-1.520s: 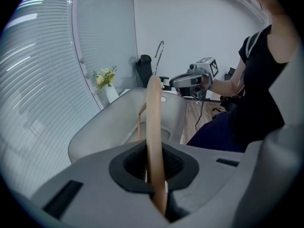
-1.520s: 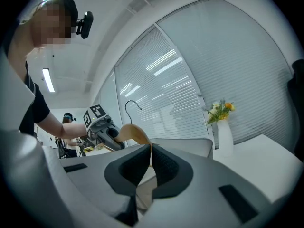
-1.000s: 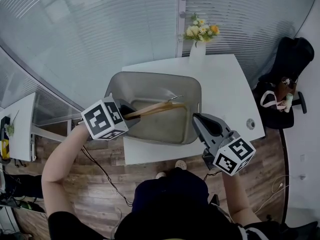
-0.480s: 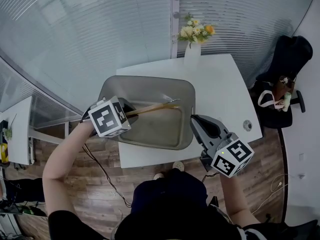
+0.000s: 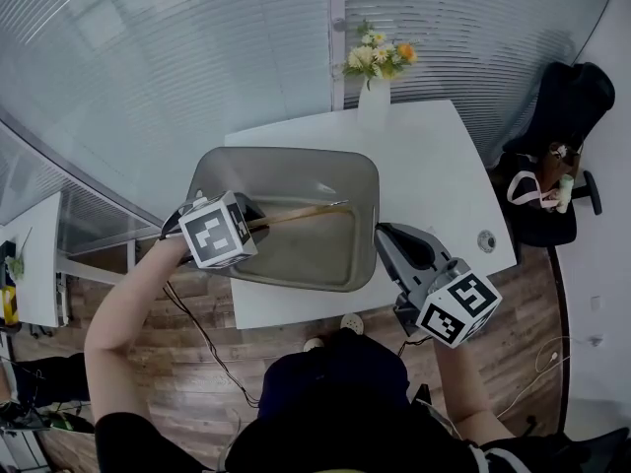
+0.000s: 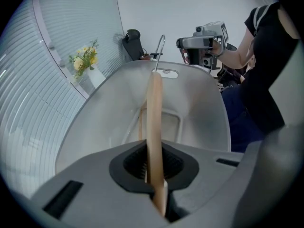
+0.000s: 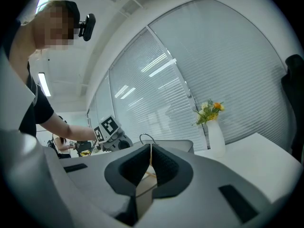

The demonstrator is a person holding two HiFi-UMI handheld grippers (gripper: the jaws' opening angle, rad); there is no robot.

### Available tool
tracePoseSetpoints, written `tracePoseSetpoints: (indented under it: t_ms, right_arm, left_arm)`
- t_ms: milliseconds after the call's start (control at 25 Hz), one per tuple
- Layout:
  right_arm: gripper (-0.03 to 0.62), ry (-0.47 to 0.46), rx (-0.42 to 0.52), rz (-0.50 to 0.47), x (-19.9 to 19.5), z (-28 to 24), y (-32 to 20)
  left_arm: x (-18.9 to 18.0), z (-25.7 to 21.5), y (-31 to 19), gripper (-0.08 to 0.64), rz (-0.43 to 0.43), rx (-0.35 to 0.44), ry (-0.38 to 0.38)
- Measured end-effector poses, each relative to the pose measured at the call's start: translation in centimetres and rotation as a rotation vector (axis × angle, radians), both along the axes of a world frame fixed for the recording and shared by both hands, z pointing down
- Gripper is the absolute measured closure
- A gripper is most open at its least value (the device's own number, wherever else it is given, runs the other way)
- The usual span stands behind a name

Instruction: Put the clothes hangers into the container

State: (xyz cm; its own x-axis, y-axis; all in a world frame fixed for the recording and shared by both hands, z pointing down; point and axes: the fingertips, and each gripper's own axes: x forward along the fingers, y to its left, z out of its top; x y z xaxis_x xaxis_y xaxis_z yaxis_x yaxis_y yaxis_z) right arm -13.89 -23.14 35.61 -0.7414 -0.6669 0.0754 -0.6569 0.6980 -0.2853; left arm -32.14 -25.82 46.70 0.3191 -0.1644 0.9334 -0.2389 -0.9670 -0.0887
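The left gripper, fingers clenched on 1 end of the wooden hanger, holds it slanted across the grey container, so lowering and letting go looks next, while the right gripper hovers nearby, fingers pressed together on nothing.

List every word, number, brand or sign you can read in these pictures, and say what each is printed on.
None can be read.
The left gripper and right gripper bear only black-and-white square markers, patterns rather than words.
The container, hanger and vase show no print.
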Motion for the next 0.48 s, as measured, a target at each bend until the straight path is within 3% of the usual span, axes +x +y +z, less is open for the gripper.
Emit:
tracePoseSetpoints:
  t_ms: [200,480]
  right_arm:
    - [0.559,0.004,-0.008,0.0,0.0,0.3,0.3]
    - [0.559,0.002,-0.014,0.007,-0.2,0.4,0.8]
  left_arm:
    - [-0.8,1.2,0.8,0.537,0.057,0.007,-0.076]
    - [-0.6,1.5,1.8,0.534,0.14,0.003,-0.117]
